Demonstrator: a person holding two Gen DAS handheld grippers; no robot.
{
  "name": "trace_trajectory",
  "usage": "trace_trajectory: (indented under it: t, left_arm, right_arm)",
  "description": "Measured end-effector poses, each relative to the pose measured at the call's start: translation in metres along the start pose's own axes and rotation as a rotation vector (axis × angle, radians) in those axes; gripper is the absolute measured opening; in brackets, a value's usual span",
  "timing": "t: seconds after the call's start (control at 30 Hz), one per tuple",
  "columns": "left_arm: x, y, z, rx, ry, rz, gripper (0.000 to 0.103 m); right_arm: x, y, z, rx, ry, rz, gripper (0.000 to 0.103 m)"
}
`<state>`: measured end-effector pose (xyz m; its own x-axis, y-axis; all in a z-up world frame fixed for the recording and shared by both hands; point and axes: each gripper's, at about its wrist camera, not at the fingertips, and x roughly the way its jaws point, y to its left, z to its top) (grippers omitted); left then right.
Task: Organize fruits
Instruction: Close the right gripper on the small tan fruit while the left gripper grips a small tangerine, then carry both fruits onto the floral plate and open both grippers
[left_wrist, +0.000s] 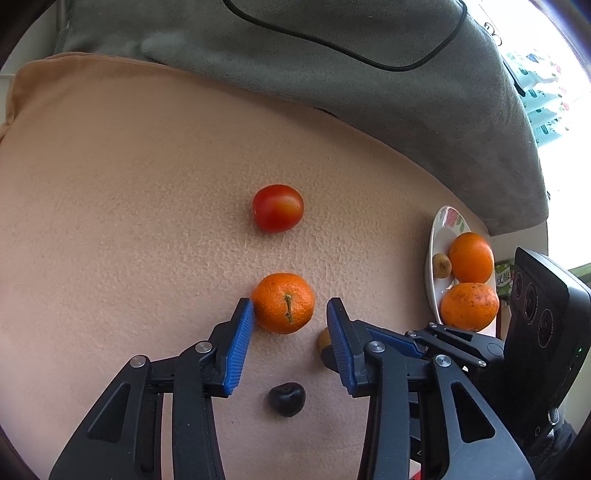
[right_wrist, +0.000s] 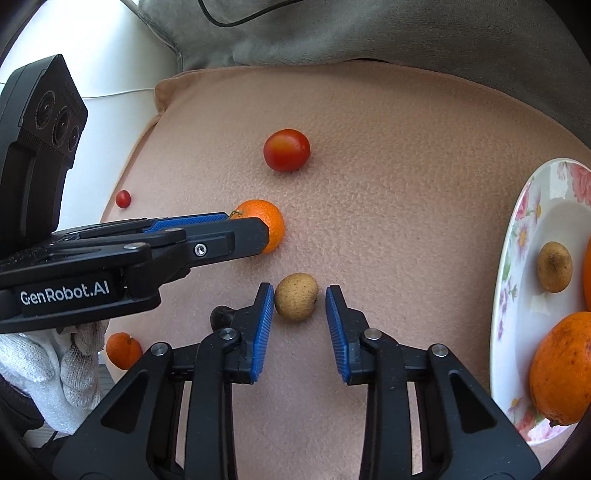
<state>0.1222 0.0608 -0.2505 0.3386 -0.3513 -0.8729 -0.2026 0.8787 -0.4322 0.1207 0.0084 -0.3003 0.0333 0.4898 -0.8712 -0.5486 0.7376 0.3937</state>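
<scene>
Two hand-held tools work side by side over a peach-coloured cloth (left_wrist: 129, 203) scattered with fruit. The left tool (left_wrist: 290, 314) stands released, its blue pads (left_wrist: 242, 332) spread around a mandarin (left_wrist: 284, 302); the left pad touches the peel, the right pad sits clear of it. The right tool (right_wrist: 300, 306) is likewise released around a small brown fruit (right_wrist: 296, 301), one pad just beside it, the other apart. Beyond the mandarin lies a red tomato (left_wrist: 278, 208), well apart from both tools. A dark, nearly black fruit (left_wrist: 287, 398) rests on the cloth between the left tool's arms, close to the camera. In the right wrist view a small red cherry tomato (right_wrist: 123, 198) sits near the cloth's left edge and another mandarin (right_wrist: 123, 350) lies at its near edge, beside a white-gloved hand (right_wrist: 48, 373). On the right stands a floral plate (right_wrist: 517, 236) holding a second brown fruit (right_wrist: 554, 266) and two oranges (left_wrist: 471, 256) (left_wrist: 469, 305). A grey blanket (left_wrist: 369, 85) crossed by a black cable (left_wrist: 332, 44) lies behind.
</scene>
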Motion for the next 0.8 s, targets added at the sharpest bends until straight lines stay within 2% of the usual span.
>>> trace_trajectory:
  t: [0.1, 0.17, 0.47, 0.8]
  left_arm:
    - [0.003, 0.002, 0.0, -0.008, 0.004, 0.0, 0.034]
    - [0.004, 0.001, 0.002, -0.004, 0.003, 0.0, 0.034]
    - [0.004, -0.002, 0.003, 0.006, -0.007, 0.004, 0.033]
    - [-0.007, -0.01, 0.0, 0.032, -0.031, 0.008, 0.032]
  right_arm:
    - [0.001, 0.001, 0.0, -0.012, 0.0, 0.001, 0.03]
    - [0.002, 0.0, 0.0, -0.015, 0.001, 0.0, 0.026]
    - [-0.002, -0.001, 0.0, -0.015, -0.014, 0.001, 0.026]
    - [-0.024, -0.005, -0.005, -0.001, -0.06, -0.004, 0.026]
